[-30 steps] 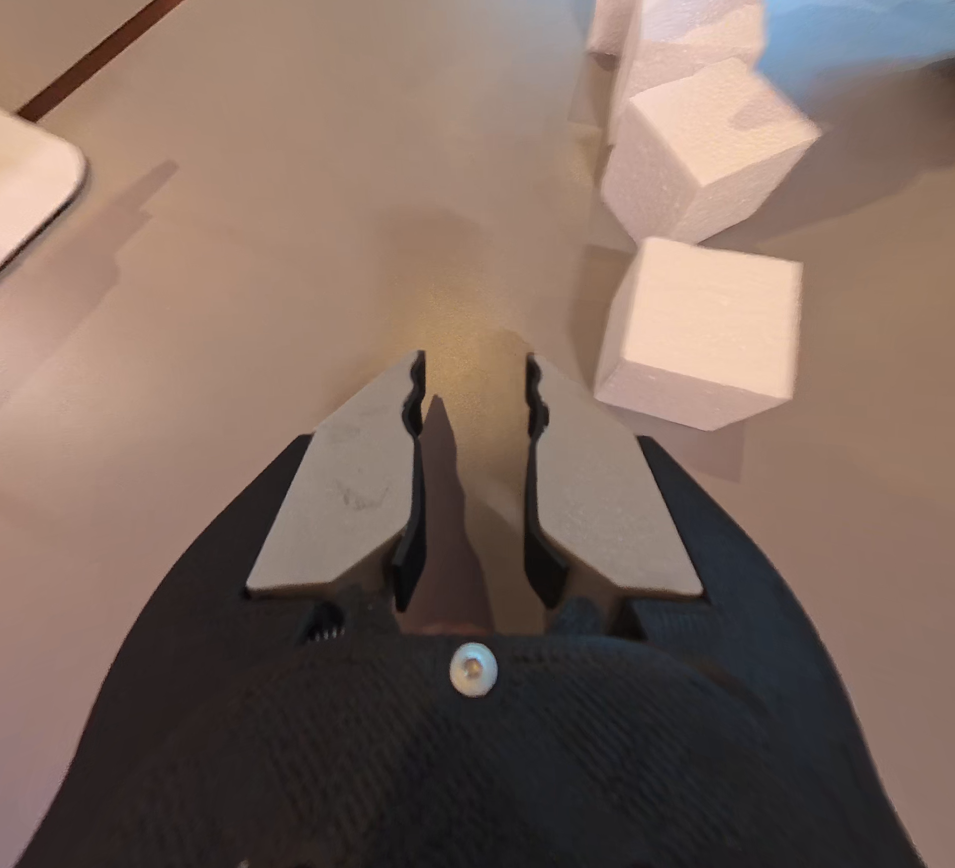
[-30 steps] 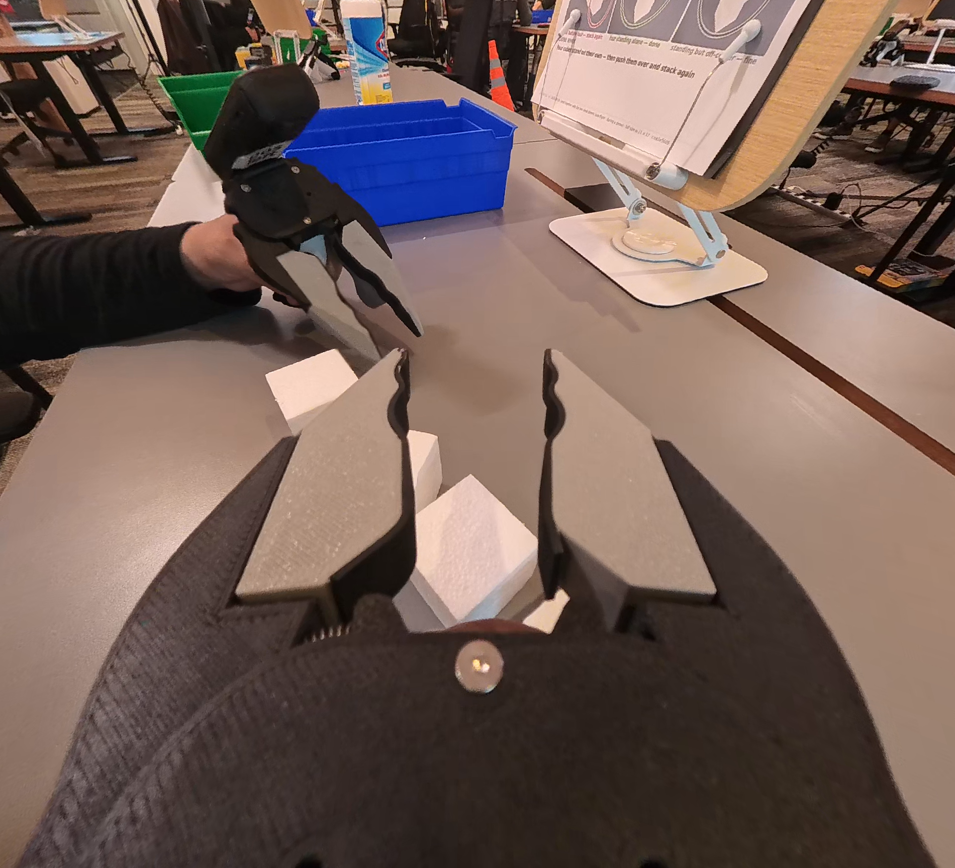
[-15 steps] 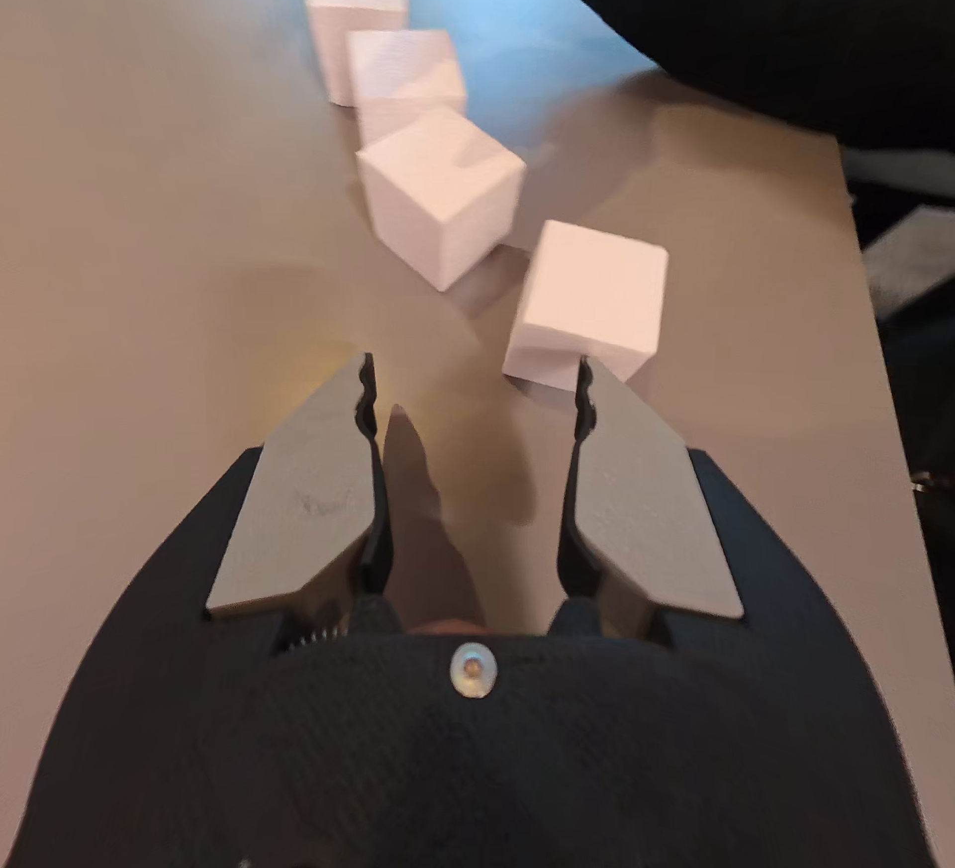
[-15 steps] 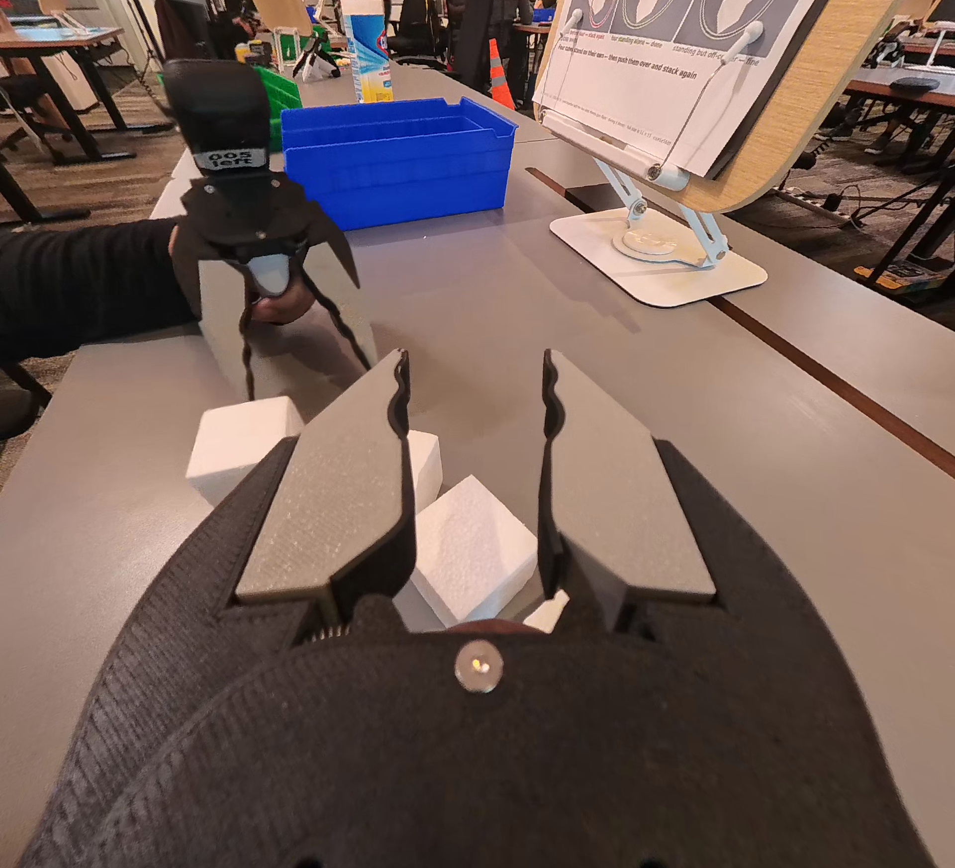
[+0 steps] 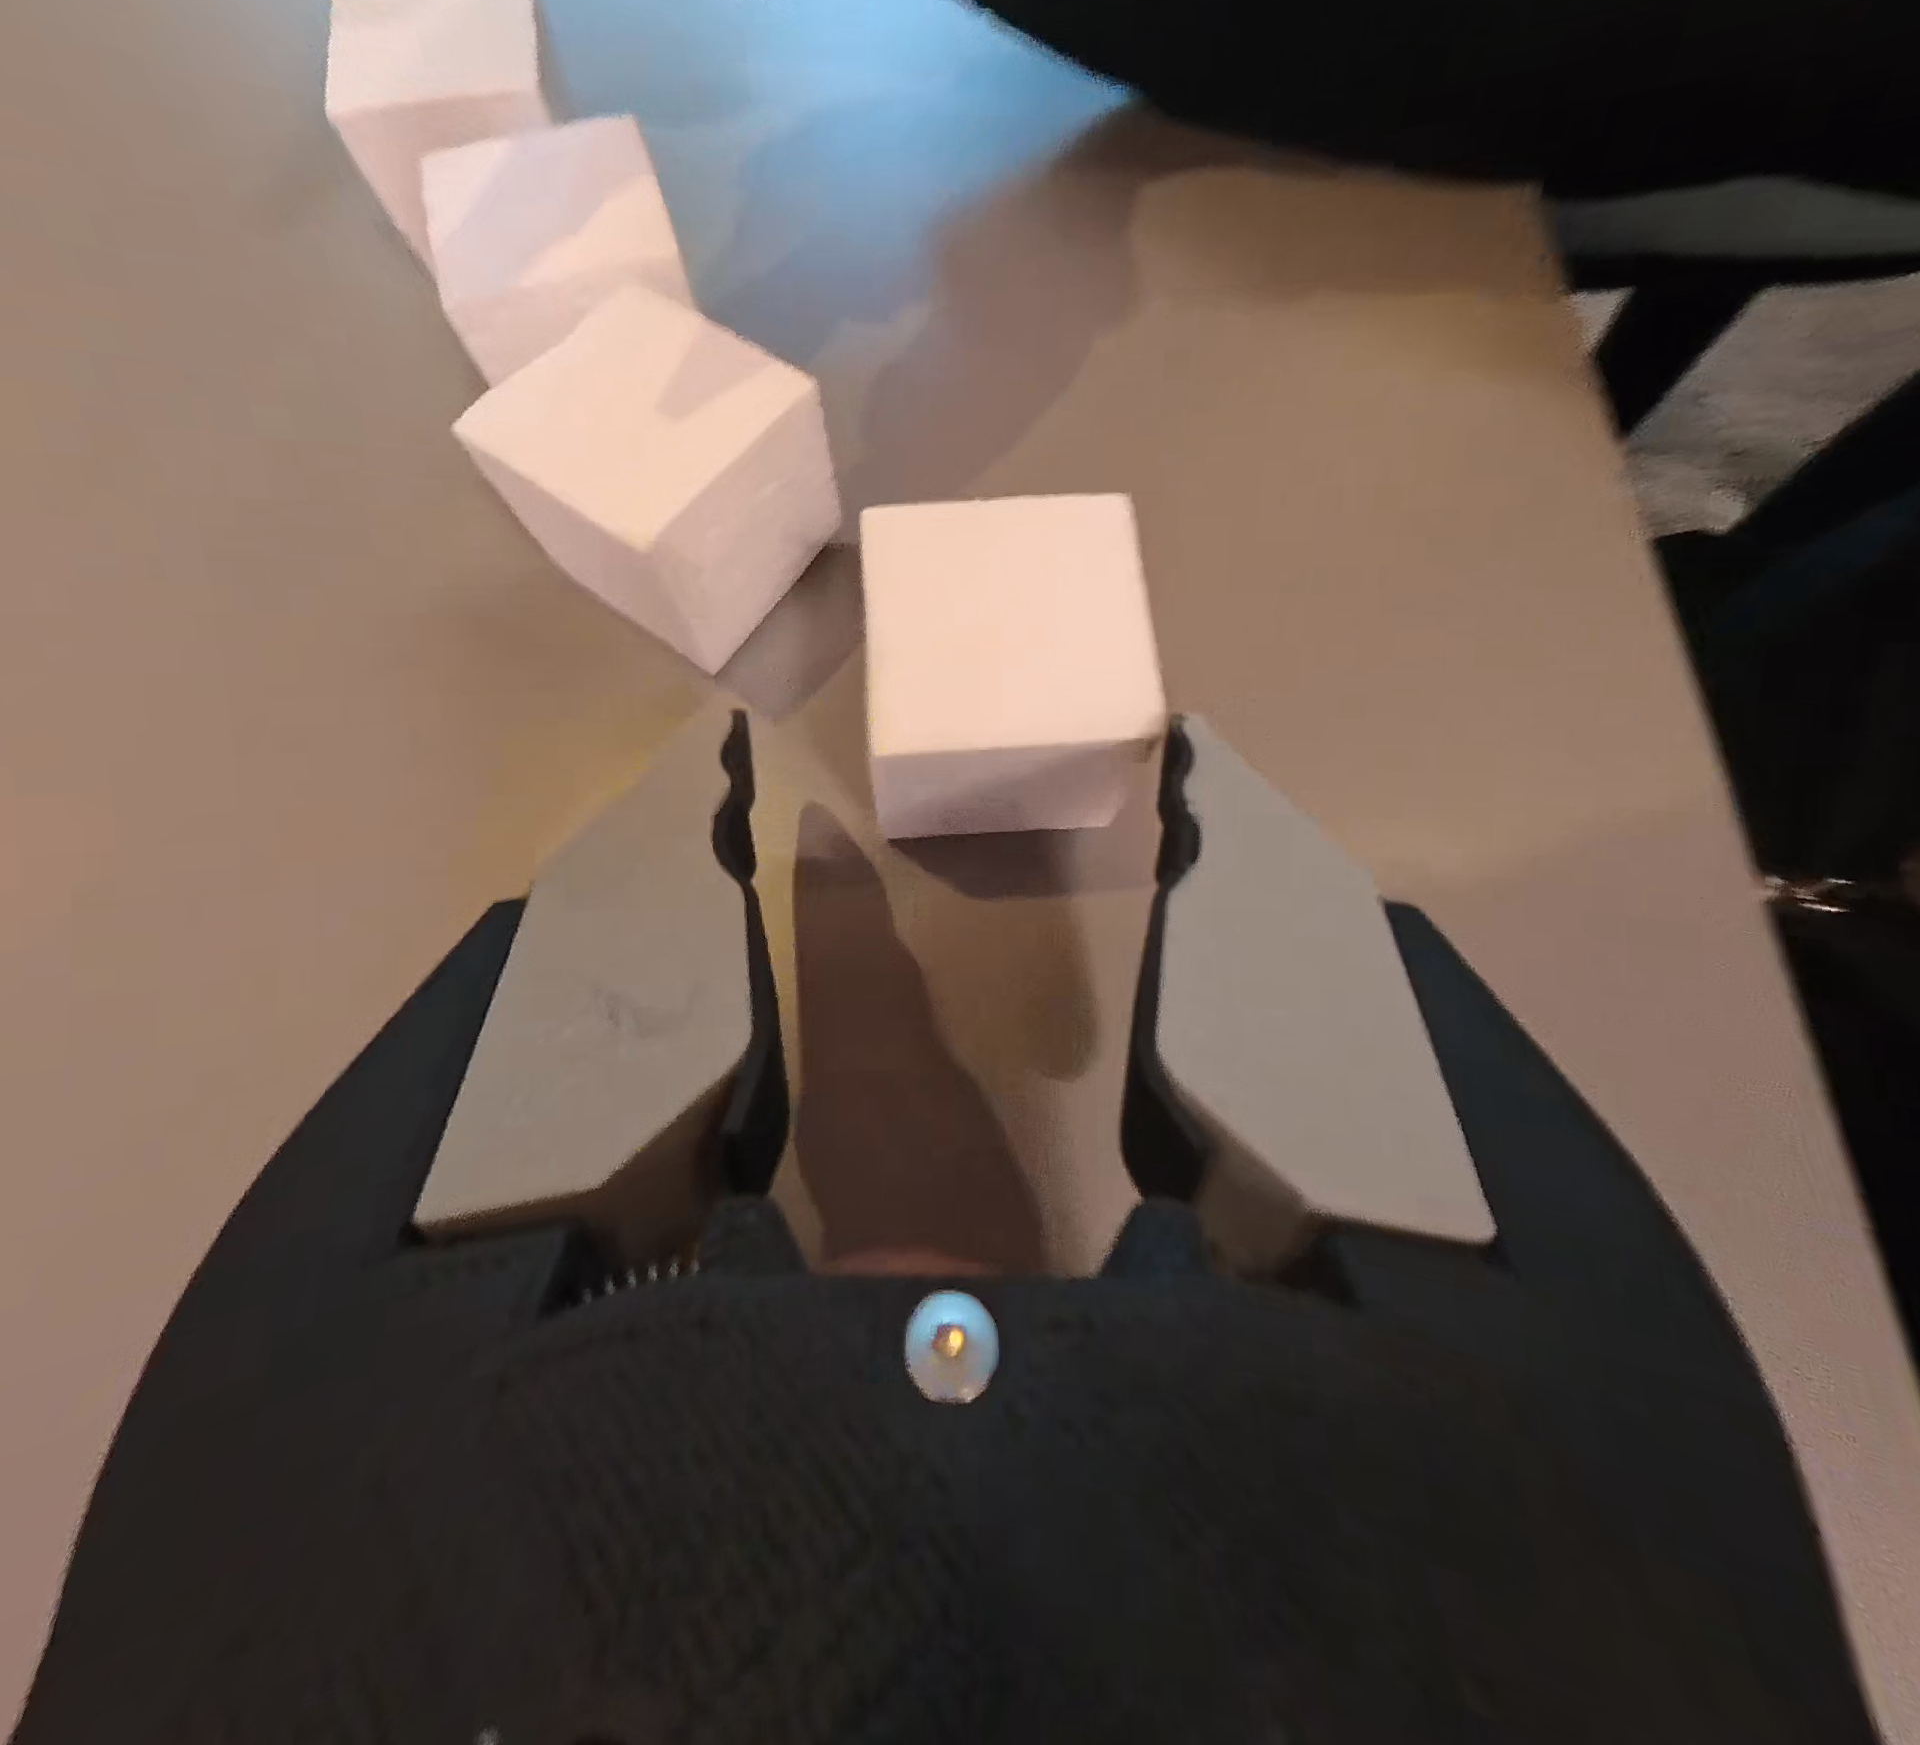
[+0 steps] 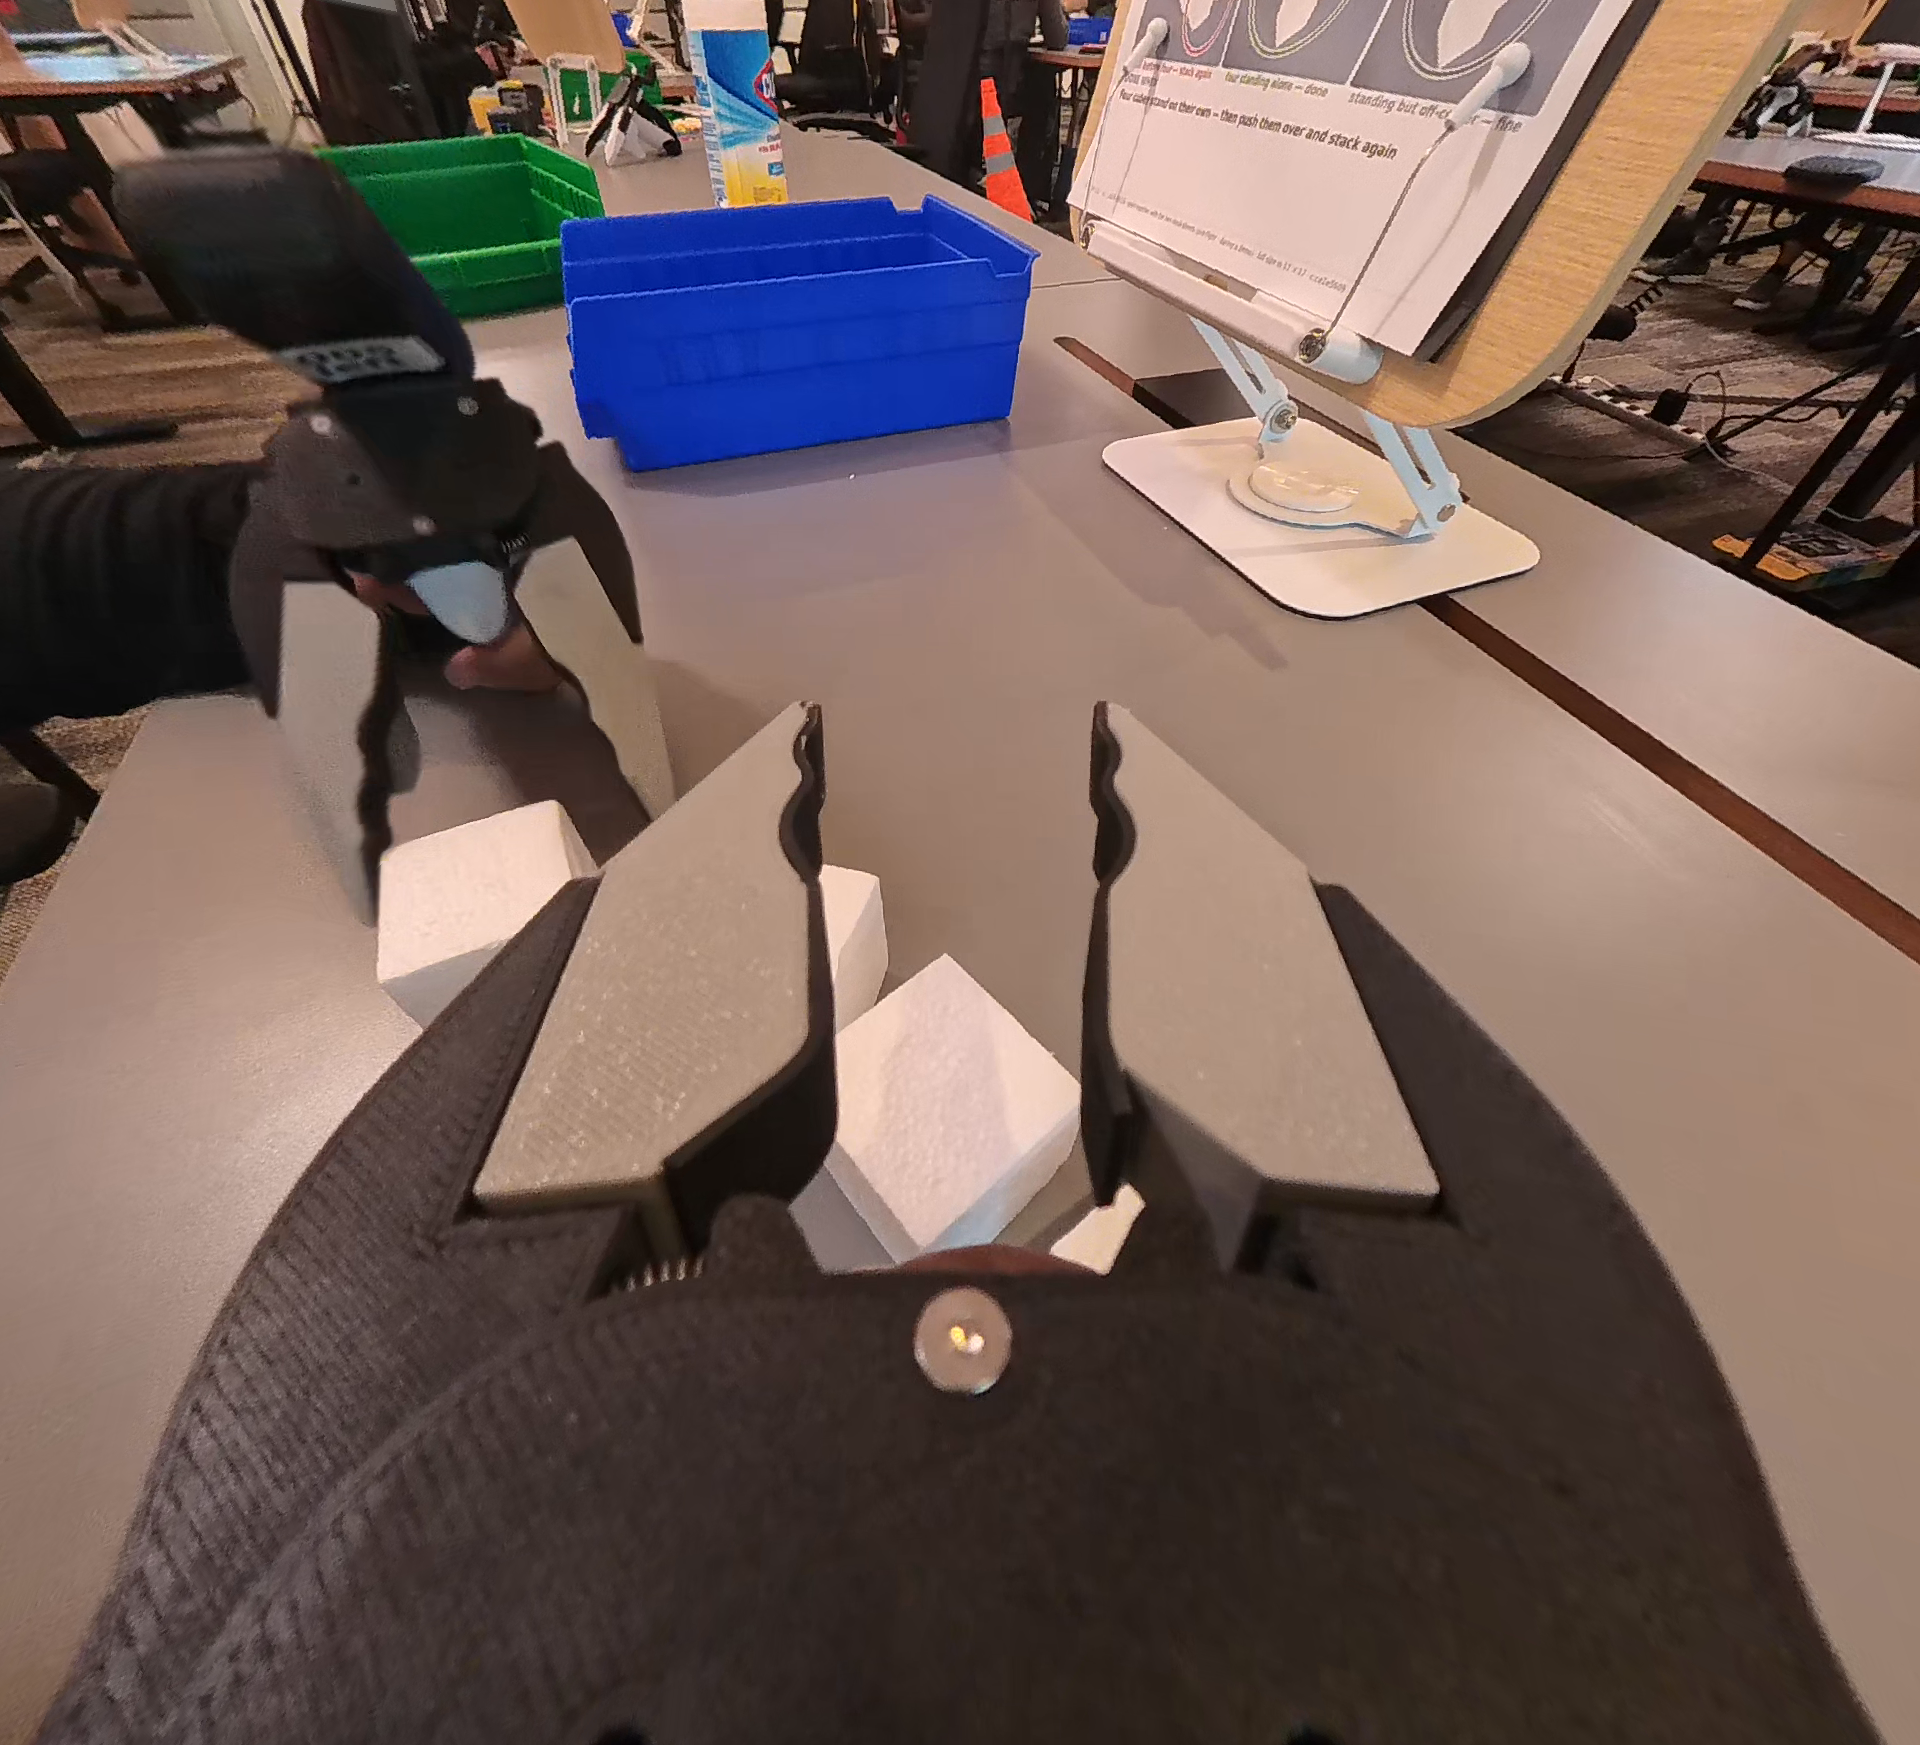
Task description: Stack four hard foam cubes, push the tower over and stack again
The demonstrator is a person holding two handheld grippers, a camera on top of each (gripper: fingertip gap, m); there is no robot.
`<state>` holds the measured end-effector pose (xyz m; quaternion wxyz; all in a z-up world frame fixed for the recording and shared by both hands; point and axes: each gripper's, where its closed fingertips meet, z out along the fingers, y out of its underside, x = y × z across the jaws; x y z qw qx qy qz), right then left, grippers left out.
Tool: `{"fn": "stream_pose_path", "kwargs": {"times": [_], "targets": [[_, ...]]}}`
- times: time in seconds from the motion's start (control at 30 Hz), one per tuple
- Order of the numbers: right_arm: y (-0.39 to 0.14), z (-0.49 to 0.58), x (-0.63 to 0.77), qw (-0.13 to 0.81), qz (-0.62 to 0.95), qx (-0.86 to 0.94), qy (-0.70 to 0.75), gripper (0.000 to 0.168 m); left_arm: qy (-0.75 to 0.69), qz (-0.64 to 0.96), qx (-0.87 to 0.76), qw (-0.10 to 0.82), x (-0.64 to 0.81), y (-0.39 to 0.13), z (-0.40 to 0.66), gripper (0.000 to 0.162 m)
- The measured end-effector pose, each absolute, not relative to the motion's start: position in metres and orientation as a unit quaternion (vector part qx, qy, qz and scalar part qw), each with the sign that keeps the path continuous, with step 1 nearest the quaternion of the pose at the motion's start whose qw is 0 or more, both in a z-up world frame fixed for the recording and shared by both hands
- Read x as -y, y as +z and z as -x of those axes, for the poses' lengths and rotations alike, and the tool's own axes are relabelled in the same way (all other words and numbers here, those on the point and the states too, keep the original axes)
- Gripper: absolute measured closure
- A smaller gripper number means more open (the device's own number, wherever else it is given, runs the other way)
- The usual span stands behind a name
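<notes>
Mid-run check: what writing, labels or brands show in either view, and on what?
I don't copy out writing; here is what bears it.
Printed sheet on the wooden stand: captions under pictures, legible.
Canister behind the blue bin: brand label.
Tag on the left gripper: blurred.
Left wrist view: none.

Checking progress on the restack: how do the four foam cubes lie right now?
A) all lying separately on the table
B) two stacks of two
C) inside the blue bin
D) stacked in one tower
A: the four foam cubes lie toppled in a row on the table, none stacked.
</notes>
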<state>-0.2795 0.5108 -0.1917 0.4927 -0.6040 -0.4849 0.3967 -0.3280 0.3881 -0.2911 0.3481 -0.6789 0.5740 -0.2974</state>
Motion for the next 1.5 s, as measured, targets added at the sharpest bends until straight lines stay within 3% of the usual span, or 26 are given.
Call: {"fn": "stream_pose_path", "kwargs": {"times": [0.03, 0.1, 0.13, 0.2, 0.3, 0.4, 0.6, 0.67, 0.73, 1.0, 1.03, 1.13, 1.27, 1.5], "targets": [[-0.192, 0.279, -0.511, 0.493, 0.604, 0.485, 0.396, 0.120, -0.275, 0.692, -0.571, 0.346, -0.394, -0.298, 0.328, 0.095], [-0.192, 0.279, -0.512, 0.493, 0.605, 0.484, 0.396, 0.120, -0.222, 0.719, -0.556, 0.353, -0.412, -0.306, 0.336, 0.139], [-0.192, 0.279, -0.512, 0.493, 0.606, 0.483, 0.396, 0.120, -0.203, 0.730, -0.542, 0.363, -0.423, -0.306, 0.342, 0.148], [-0.192, 0.279, -0.512, 0.493, 0.605, 0.482, 0.397, 0.120, -0.170, 0.768, -0.481, 0.386, -0.451, -0.303, 0.364, 0.148], [-0.193, 0.280, -0.512, 0.491, 0.606, 0.483, 0.397, 0.119, -0.118, 0.830, -0.364, 0.406, -0.490, -0.302, 0.412, 0.131], [-0.194, 0.281, -0.510, 0.489, 0.605, 0.488, 0.396, 0.120, -0.178, 0.834, -0.320, 0.412, -0.494, -0.293, 0.420, 0.120], [-0.188, 0.279, -0.509, 0.496, 0.600, 0.485, 0.399, 0.120, -0.402, 0.663, -0.508, 0.376, -0.395, -0.249, 0.339, 0.126], [-0.186, 0.278, -0.509, 0.498, 0.599, 0.481, 0.402, 0.120, -0.417, 0.619, -0.575, 0.334, -0.357, -0.255, 0.322, 0.145], [-0.185, 0.278, -0.509, 0.500, 0.597, 0.480, 0.404, 0.120, -0.375, 0.619, -0.606, 0.331, -0.351, -0.271, 0.307, 0.162], [-0.181, 0.277, -0.508, 0.504, 0.594, 0.479, 0.404, 0.120, -0.019, 0.795, -0.411, 0.446, -0.487, -0.303, 0.358, 0.162], [-0.180, 0.277, -0.508, 0.504, 0.593, 0.479, 0.405, 0.120, -0.009, 0.791, -0.407, 0.457, -0.491, -0.299, 0.364, 0.160], [-0.179, 0.278, -0.507, 0.504, 0.591, 0.480, 0.408, 0.120, -0.118, 0.778, -0.440, 0.433, -0.471, -0.300, 0.341, 0.118], [-0.176, 0.280, -0.503, 0.507, 0.585, 0.483, 0.409, 0.120, -0.216, 0.755, -0.452, 0.423, -0.451, -0.292, 0.307, 0.090], [-0.174, 0.283, -0.498, 0.504, 0.580, 0.487, 0.415, 0.120, -0.215, 0.773, -0.440, 0.403, -0.466, -0.299, 0.281, 0.085]]}}
